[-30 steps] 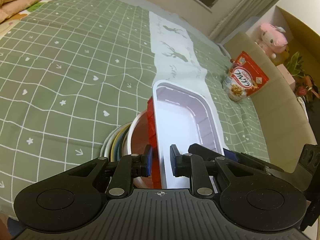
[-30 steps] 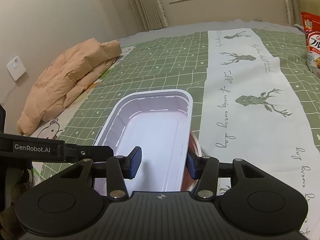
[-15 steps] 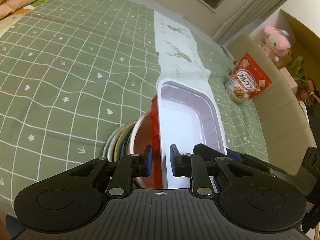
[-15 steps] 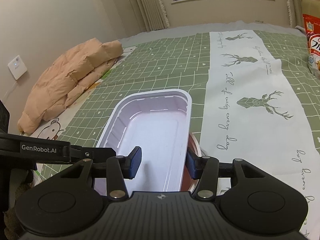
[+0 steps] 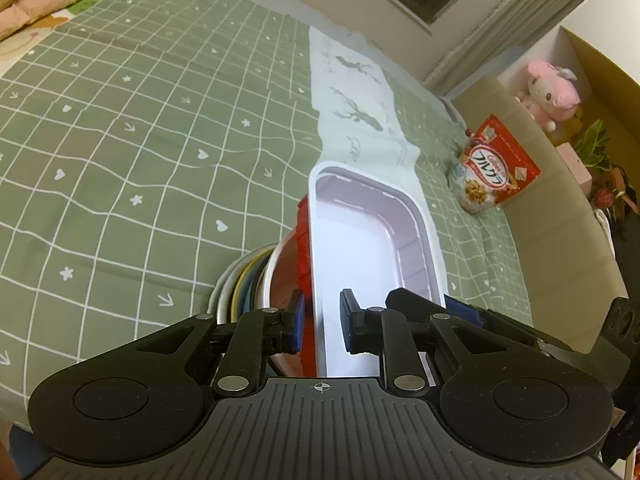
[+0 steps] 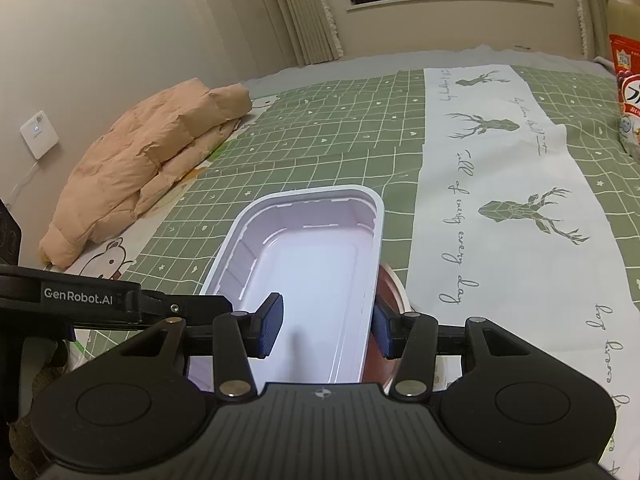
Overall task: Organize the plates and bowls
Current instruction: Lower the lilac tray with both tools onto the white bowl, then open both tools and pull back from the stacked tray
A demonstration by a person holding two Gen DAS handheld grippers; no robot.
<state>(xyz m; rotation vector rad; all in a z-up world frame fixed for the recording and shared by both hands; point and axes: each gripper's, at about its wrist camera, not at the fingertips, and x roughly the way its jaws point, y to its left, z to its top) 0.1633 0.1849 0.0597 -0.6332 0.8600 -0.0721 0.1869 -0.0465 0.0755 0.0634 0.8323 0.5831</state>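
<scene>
A white rectangular tray with a red outside (image 5: pixel 360 240) sits on top of a red-brown bowl (image 5: pixel 282 276), which rests on a stack of plates (image 5: pixel 236 284) on the green checked cloth. My left gripper (image 5: pixel 322 320) straddles the tray's left wall, pads close on each side of it. My right gripper (image 6: pixel 326 326) straddles the tray's right wall (image 6: pixel 370 280), with one pad inside the tray (image 6: pixel 316 280) and one outside above the bowl (image 6: pixel 390 292). The plates are hidden in the right wrist view.
A white runner with deer prints (image 6: pixel 500 208) lies on the cloth (image 5: pixel 120 140). A red cereal bag (image 5: pixel 492 164) stands at the right. A folded peach quilt (image 6: pixel 144 168) lies far left. A pink plush toy (image 5: pixel 552 92) sits on a shelf.
Both wrist views have pulled back and up slightly, so more of the cloth shows beyond the tray. The gripper pads keep the same spacing around the tray walls.
</scene>
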